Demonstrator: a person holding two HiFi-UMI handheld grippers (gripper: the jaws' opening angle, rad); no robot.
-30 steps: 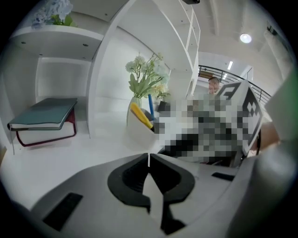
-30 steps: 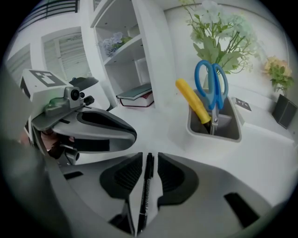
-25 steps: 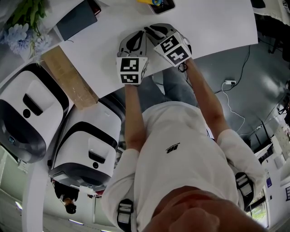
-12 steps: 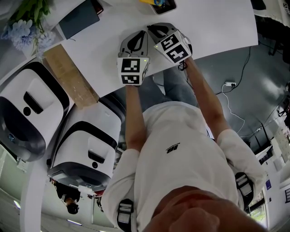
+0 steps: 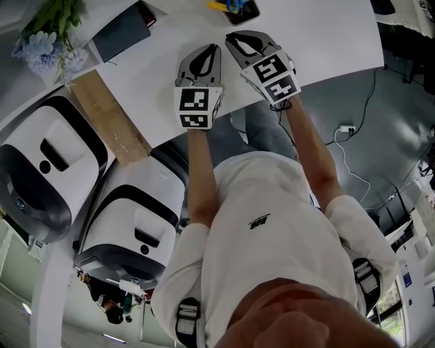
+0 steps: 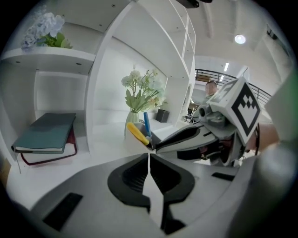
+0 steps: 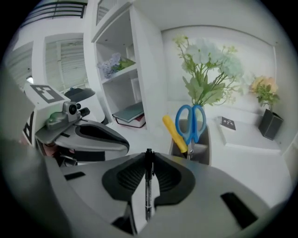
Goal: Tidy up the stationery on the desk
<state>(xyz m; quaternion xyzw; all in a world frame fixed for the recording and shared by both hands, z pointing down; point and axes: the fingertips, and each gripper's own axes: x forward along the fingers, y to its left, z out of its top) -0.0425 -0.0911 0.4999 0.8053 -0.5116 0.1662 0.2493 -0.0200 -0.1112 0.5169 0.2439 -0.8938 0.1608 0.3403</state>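
My right gripper (image 7: pixel 149 155) is shut on a thin black pen (image 7: pixel 148 190) that stands upright between its jaws. Just beyond it is a dark pen holder (image 7: pixel 200 148) with blue scissors (image 7: pixel 191 122) and a yellow-handled tool (image 7: pixel 174 134) in it. My left gripper (image 6: pixel 149 157) is shut, with nothing showing between its jaws, and the same pen holder (image 6: pixel 138 139) sits ahead of it. In the head view the left gripper (image 5: pixel 213 49) and right gripper (image 5: pixel 231 38) are side by side over the white desk (image 5: pixel 326 41), just short of the pen holder (image 5: pixel 238 8).
White shelving holds stacked books (image 6: pixel 46 135) (image 7: pixel 132 115) and a vase of flowers (image 6: pixel 142 95) (image 7: pixel 209 74). A small dark pot (image 7: pixel 271 123) stands at the right. A cardboard box (image 5: pixel 109 115) and two white machines (image 5: pixel 47 170) sit left of the desk.
Both grippers have moved forward over the desk toward the pen holder, the right one a little farther. Their jaws stay shut.
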